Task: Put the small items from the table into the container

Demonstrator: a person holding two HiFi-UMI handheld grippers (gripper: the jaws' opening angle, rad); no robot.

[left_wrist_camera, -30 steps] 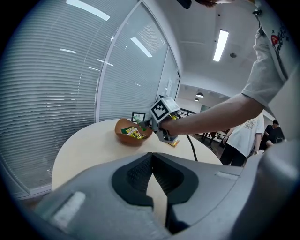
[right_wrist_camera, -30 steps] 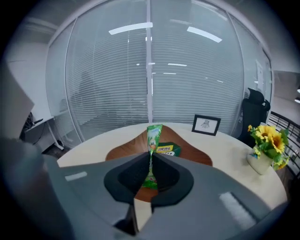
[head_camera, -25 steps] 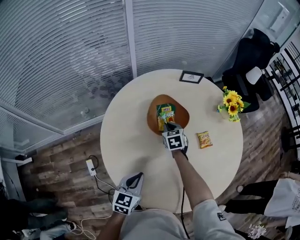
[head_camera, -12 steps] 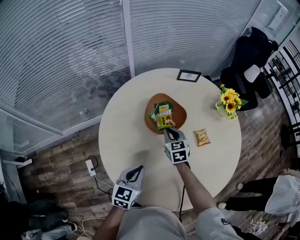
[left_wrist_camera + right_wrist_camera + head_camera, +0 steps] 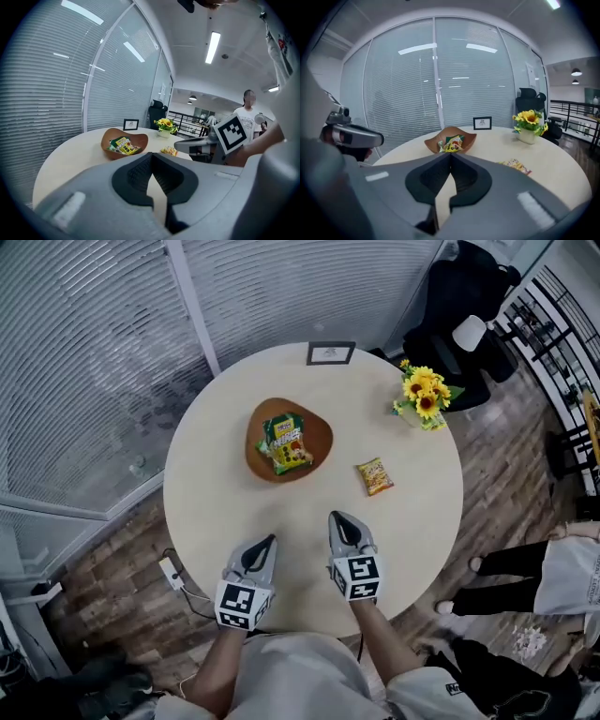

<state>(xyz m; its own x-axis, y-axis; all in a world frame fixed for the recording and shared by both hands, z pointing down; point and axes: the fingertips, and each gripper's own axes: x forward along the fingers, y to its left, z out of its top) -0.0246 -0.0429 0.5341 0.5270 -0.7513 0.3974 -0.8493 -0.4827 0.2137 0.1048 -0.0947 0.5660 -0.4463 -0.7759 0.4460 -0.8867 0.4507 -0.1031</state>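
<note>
**Both grippers closed and empty; one packet in the bowl, one on the surface**

In the head view, the left gripper (image 5: pixel 269 541) and the right gripper (image 5: pixel 335 517) are seen side by side at lower centre, over the near part of the round surface (image 5: pixel 216 498). The fingers of each are shown pressed together in its own view, and nothing is held between them.

The wooden bowl (image 5: pixel 321 442) is found left of centre in the head view, well apart from both grippers. A green packet (image 5: pixel 286 442) is lying inside it. An orange packet (image 5: pixel 375 476) is lying flat on the surface to the right of the bowl, apart from it, and up and to the right of the right gripper. A pot of sunflowers (image 5: pixel 422 395) is set near the upper right rim, and a small picture frame (image 5: pixel 330 353) at the top rim.

The wooden floor is shown by the head view alone, with a power strip (image 5: pixel 171 572) at lower left and a black chair (image 5: pixel 459 306) at upper right.

Only in the left gripper view can a standing person (image 5: pixel 246 115) in a white shirt be made out, in the right background under long ceiling lights (image 5: pixel 212 47). The right gripper's marker cube (image 5: pixel 232 132) is seen there at right.

In the right gripper view the left gripper is caught at the left edge, and a dark railing (image 5: pixel 576 119) is shown at the far right. The bowl with its packet sits at centre, with the orange packet to the lower right.
</note>
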